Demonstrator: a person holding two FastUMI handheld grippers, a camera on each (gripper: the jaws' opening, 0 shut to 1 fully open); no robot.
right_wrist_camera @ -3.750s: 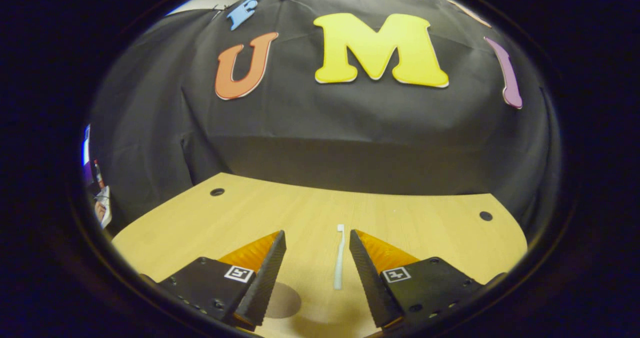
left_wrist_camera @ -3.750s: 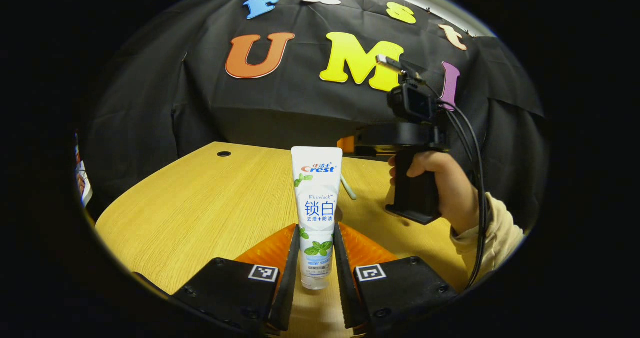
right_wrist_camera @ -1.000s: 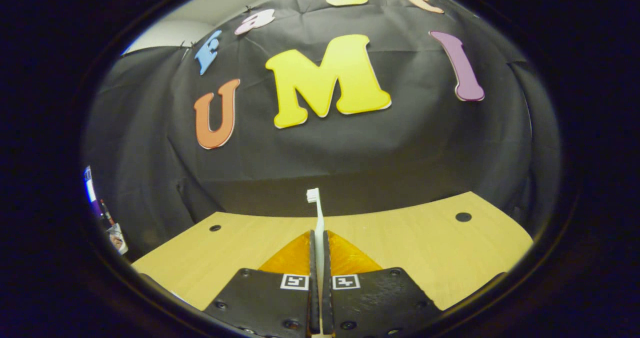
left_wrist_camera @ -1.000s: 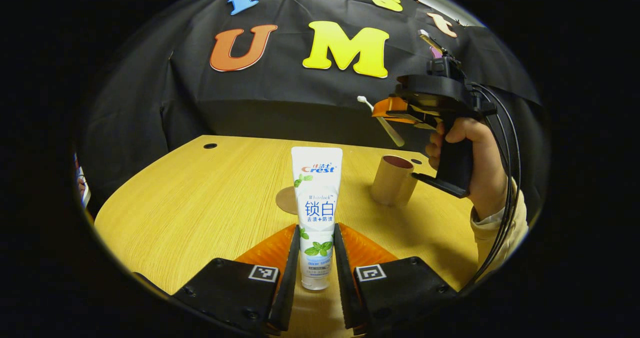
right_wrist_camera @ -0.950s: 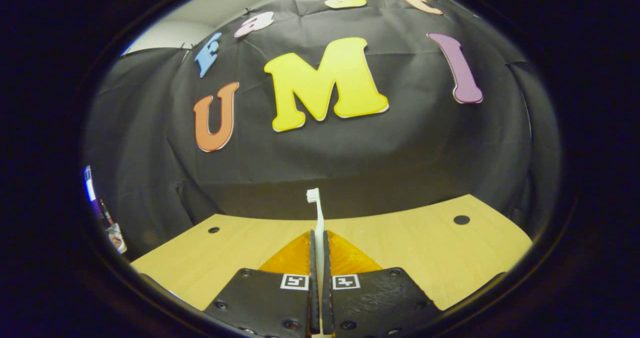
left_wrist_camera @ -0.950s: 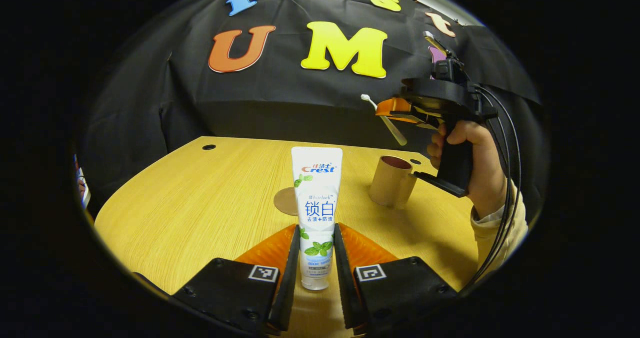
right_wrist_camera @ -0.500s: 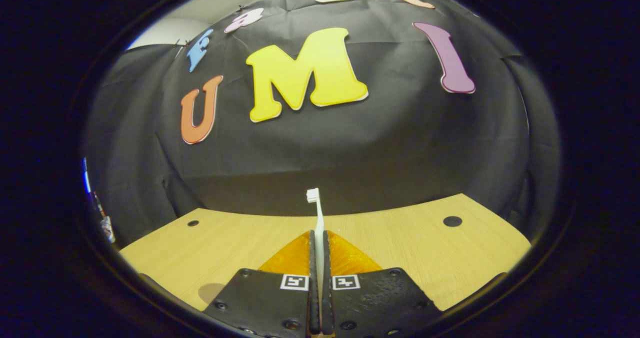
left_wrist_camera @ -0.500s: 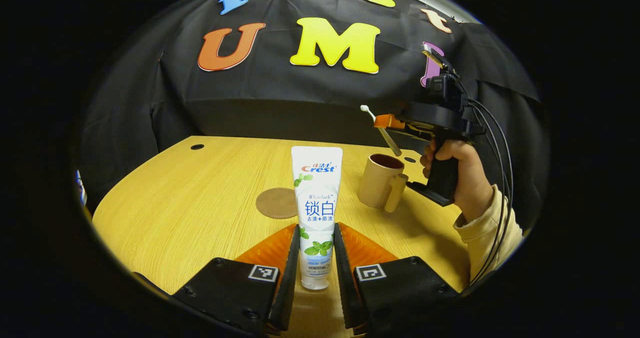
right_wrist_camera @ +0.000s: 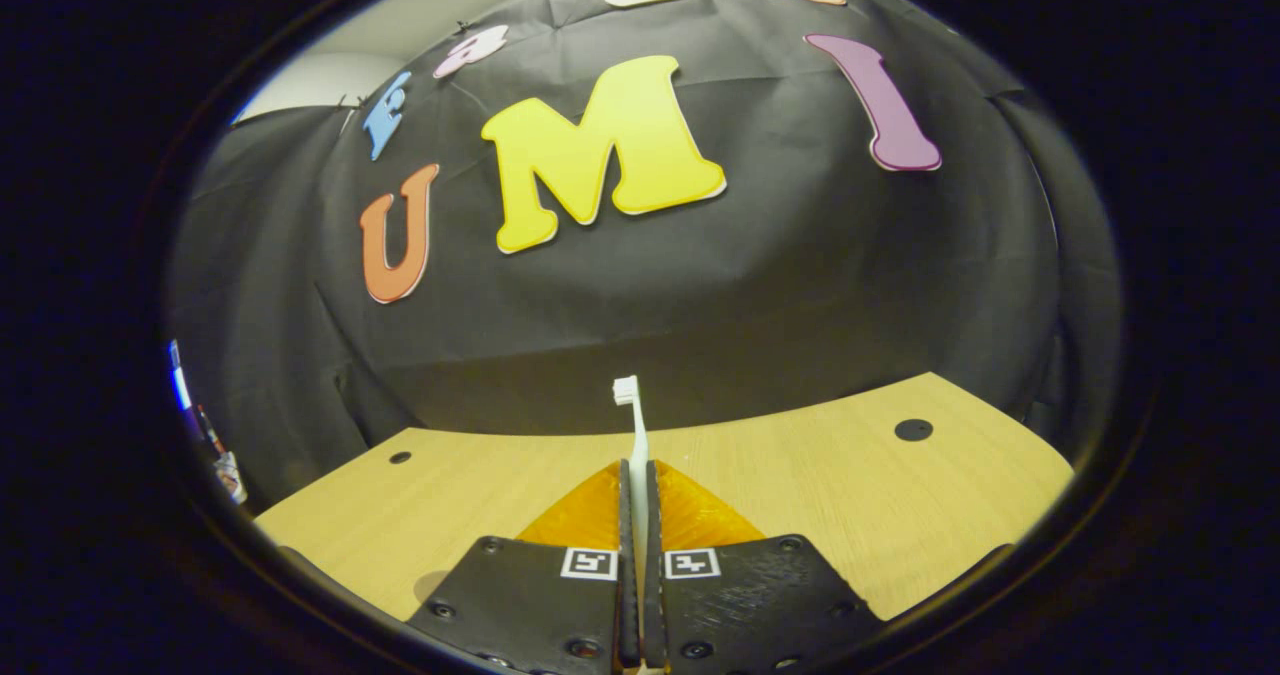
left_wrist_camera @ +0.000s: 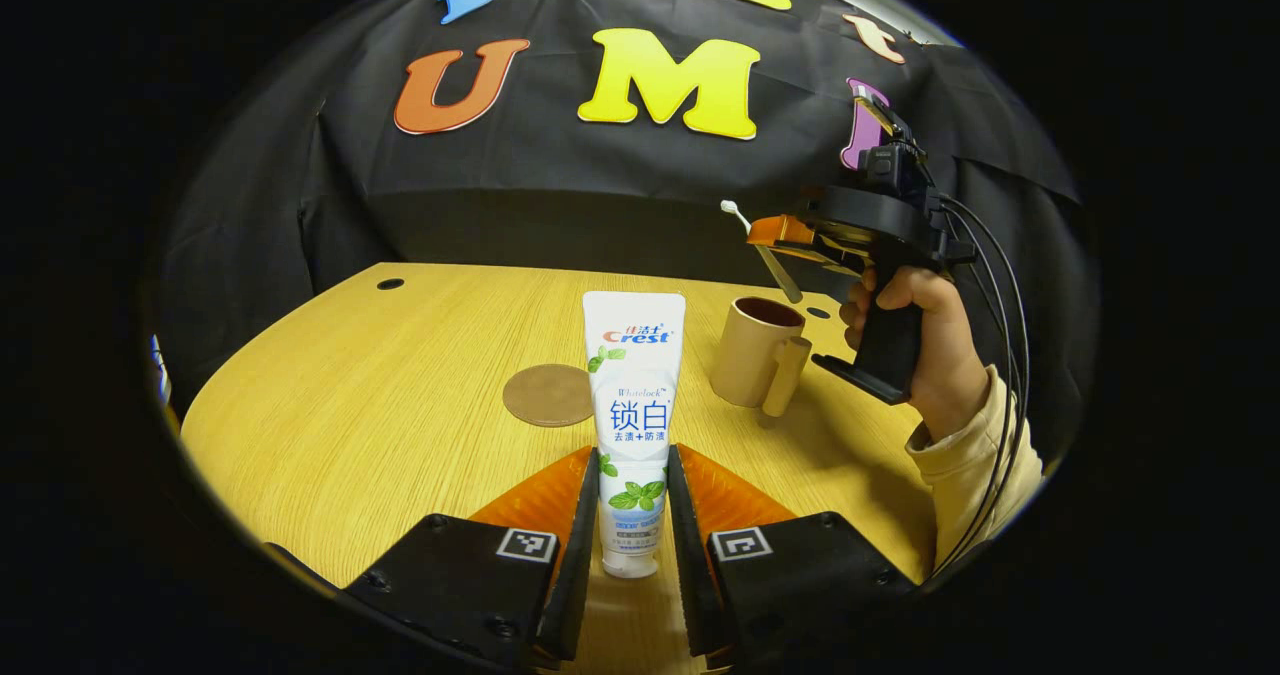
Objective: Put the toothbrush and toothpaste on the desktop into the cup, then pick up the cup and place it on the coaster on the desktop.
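Above the wooden desk [left_wrist_camera: 380, 395]: left gripper [left_wrist_camera: 633, 500] clamped on upright toothpaste [left_wrist_camera: 633, 395], "Crest" legible; right gripper [right_wrist_camera: 636, 485] clamped on toothbrush [right_wrist_camera: 636, 435]; cup [left_wrist_camera: 755, 352] beside coaster [left_wrist_camera: 548, 395], mid-desk.

Both cameras face the back cloth [right_wrist_camera: 760, 285] across the desk [left_wrist_camera: 400, 385] — left lower, right raised.

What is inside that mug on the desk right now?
The mug shows a dark inner wall near its rim and nothing sticking out. Its bottom is hidden. The toothbrush hangs above it in the right gripper.
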